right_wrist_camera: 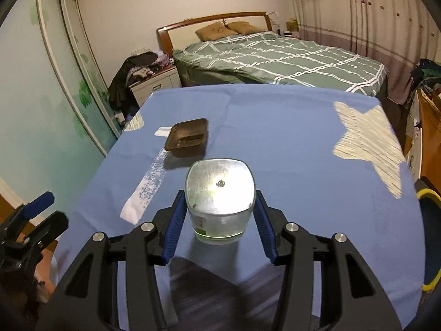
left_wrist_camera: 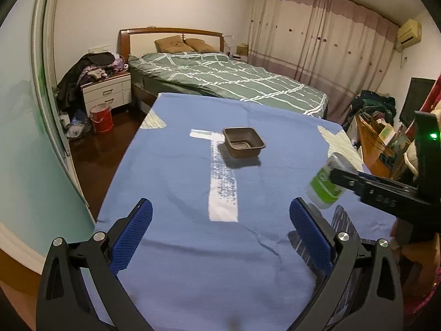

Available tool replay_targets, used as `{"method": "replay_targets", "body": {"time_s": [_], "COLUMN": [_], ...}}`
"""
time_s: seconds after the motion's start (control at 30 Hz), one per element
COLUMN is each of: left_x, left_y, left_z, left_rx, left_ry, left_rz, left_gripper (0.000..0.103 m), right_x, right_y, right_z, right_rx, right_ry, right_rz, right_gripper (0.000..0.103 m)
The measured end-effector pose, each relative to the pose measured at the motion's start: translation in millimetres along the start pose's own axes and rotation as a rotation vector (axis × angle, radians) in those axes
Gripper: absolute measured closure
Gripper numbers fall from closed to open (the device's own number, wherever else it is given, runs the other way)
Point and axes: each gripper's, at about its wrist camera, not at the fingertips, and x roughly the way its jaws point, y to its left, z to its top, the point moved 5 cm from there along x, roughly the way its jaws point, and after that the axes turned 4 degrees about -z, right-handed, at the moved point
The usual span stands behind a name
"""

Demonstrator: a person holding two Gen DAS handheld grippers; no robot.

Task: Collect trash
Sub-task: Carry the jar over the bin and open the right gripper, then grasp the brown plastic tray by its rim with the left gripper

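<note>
A green-and-white plastic cup with a foil lid (right_wrist_camera: pixel 219 190) sits between the blue pads of my right gripper (right_wrist_camera: pixel 219 204), which is shut on it and holds it above the blue tablecloth (right_wrist_camera: pixel 275 138). In the left wrist view the same cup (left_wrist_camera: pixel 326 183) hangs at the right in the right gripper (left_wrist_camera: pixel 337 178). My left gripper (left_wrist_camera: pixel 220 222) is open and empty over the near part of the table. A brown plastic tray (left_wrist_camera: pixel 244 142) stands empty mid-table; it also shows in the right wrist view (right_wrist_camera: pixel 188 137), ahead and left of the cup.
The table's cloth (left_wrist_camera: pixel 179 165) has white stripe and star prints. A bed (left_wrist_camera: pixel 220 74) lies behind the table. A red bucket (left_wrist_camera: pixel 101 117) stands on the floor at the left by a nightstand (left_wrist_camera: pixel 107 91). A yellow-rimmed bin (right_wrist_camera: pixel 430 237) sits off the table's right edge.
</note>
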Motion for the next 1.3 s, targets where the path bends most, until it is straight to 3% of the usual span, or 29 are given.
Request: {"method": "replay_targets", "body": {"time_s": [0.17,0.4,0.5,0.67,0.9,1.07,1.13,1.3], "left_x": [7,22,31,47,60,70,73,84], "left_y": [-18,-47,-57,-72,-85,-85,-84,-80], "left_z": [1,3,4,6,8,8,8,10], "left_rx": [0.023,0.068,0.08,0.094,0.114,0.11,0.107,0.104], "left_ry": [0.012,0.045,0.059,0.084,0.107,0.129,0.138,0.153], "left_rz": [-0.016,-0.036,-0.045,-0.054,-0.054,-0.049,-0.045,-0.028], "left_gripper": [0.005,0.005,0.005,0.005,0.005,0.005,0.005,0.005], "right_x": [-20,-43,-54,-69,-68,-62,-60,-47], "right_y": [-30,-97,-141,-219,-302,-331,-333,-324], "right_z": [-11,-19,-24,-33,-43,-50,-51,-51], "right_rx": [0.056,0.182,0.269,0.39,0.488,0.525,0.525,0.494], "right_ry": [-0.007,-0.048,-0.074,-0.101,-0.059,-0.025,-0.029,-0.055], "right_rz": [0.009,-0.061,-0.144,-0.354,-0.55,-0.604,-0.612,-0.565], "right_gripper": [0.056,0.056,0.056,0.056,0.056,0.056,0.05,0.047]}}
